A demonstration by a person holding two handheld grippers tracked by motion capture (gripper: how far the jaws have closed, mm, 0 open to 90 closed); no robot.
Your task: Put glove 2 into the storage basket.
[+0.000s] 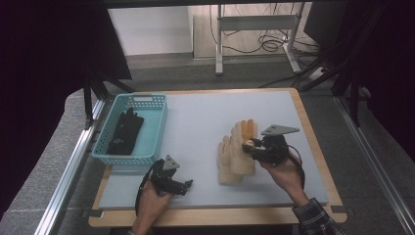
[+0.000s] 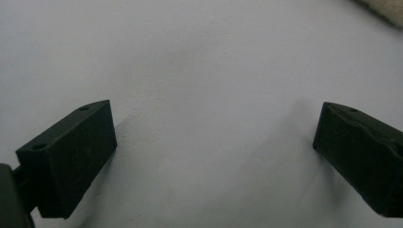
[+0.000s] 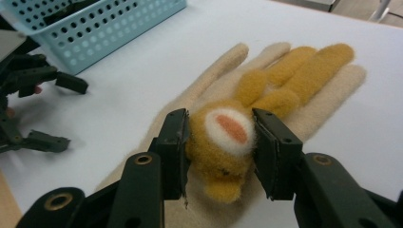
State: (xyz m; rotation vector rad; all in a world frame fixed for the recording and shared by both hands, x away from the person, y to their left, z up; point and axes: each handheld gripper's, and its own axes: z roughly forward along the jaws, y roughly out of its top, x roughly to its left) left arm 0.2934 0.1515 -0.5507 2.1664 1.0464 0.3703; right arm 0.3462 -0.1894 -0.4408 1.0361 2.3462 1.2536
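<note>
The right gripper (image 3: 219, 147) was clamped on the orange glove (image 3: 266, 99), whose fingers stretched toward one o'clock over the cream glove (image 3: 209, 90), while the left gripper (image 2: 214, 147) rested wide open, holding nothing.

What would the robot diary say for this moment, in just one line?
right tool: shut on orange glove | orange glove: atop beige glove | left tool: open, over mat | black gloves: in basket

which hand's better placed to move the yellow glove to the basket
Right. The right gripper is already shut on the yellow glove, above the beige glove. The left gripper stands open over bare table, though it is nearer the basket.
</note>
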